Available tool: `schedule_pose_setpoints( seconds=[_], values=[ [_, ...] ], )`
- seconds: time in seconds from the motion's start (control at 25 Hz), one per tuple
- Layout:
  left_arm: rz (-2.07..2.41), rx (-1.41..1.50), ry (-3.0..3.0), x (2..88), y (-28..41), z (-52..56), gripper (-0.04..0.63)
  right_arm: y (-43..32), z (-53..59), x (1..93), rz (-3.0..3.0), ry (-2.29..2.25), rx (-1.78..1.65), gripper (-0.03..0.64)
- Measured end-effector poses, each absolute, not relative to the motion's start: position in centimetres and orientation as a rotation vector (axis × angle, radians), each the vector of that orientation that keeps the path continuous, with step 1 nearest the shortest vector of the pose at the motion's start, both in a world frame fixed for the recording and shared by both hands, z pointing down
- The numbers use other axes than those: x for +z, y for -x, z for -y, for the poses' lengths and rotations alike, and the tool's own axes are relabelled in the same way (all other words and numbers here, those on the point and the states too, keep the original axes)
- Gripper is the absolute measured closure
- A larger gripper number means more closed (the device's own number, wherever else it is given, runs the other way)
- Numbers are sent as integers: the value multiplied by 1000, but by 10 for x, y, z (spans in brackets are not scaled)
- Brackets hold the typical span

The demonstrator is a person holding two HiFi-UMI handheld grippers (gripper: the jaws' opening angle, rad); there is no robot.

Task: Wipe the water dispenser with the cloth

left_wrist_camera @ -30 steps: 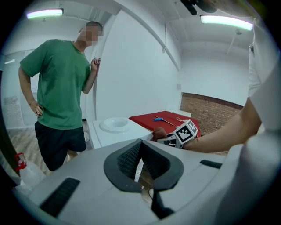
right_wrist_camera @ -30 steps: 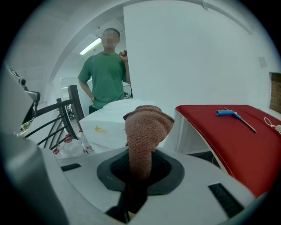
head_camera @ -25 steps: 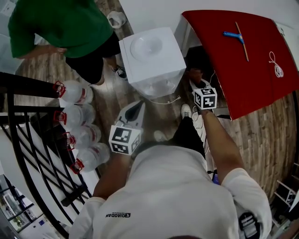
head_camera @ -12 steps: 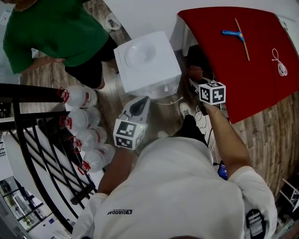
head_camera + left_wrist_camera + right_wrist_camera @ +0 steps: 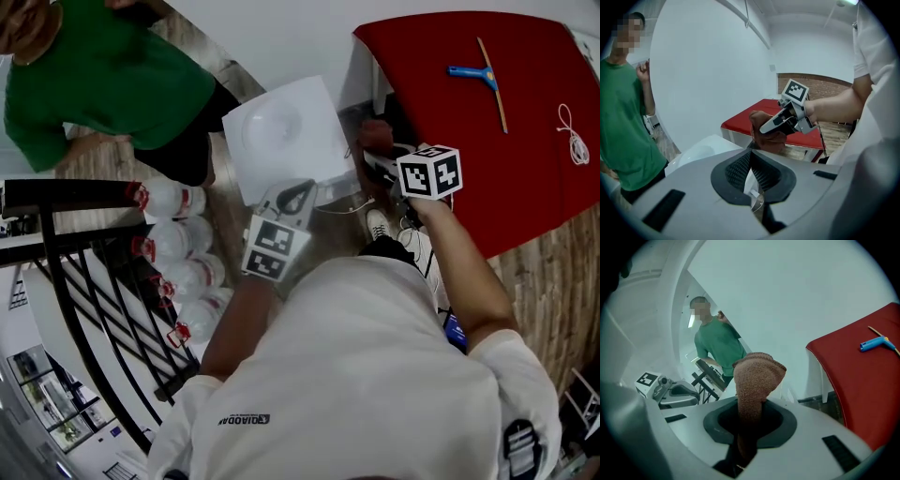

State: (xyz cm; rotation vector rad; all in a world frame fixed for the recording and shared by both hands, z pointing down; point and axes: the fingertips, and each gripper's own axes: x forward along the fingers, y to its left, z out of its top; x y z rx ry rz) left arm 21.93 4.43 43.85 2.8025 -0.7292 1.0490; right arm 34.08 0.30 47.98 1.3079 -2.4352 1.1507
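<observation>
Right gripper view: our right claw [image 5: 749, 437] is clamped tight on the brown cloth [image 5: 757, 376], which stands up out of the jaws | left gripper view: our left claw [image 5: 757, 192] has its jaws together at the tips, gripping nothing | head view: we hold the cloth just beside the right edge of the white water dispenser [image 5: 281, 131]; we cannot tell whether it touches; left claw over the near edge.

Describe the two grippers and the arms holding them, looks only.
Both the left gripper and the right gripper have pale grey, rounded shells with a dark, textured lining round the jaws. Each carries a white cube printed with black square markers. The person's arms are bare below the short sleeves of a white T-shirt, which has a small black logo low on the back.
</observation>
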Motion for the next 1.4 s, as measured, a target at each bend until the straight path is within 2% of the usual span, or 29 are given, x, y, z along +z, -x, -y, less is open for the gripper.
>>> schedule_pose_setpoints(
  seconds=[0.4,0.64,0.92,1.4],
  values=[
    [769,1013,-2701,441,-253,-3,603,-340,44,548,2369,-1142,1319,554],
    [802,1038,-2673,461,-248,0,604,-319,45,632,2267,-1057,1417,554],
    [821,1043,-2614,450,-267,3,604,-332,55,669,2188,-1030,1539,554],
    [867,1087,-2565,445,-263,20,604,-323,71,781,1951,-974,1604,554]
  ],
)
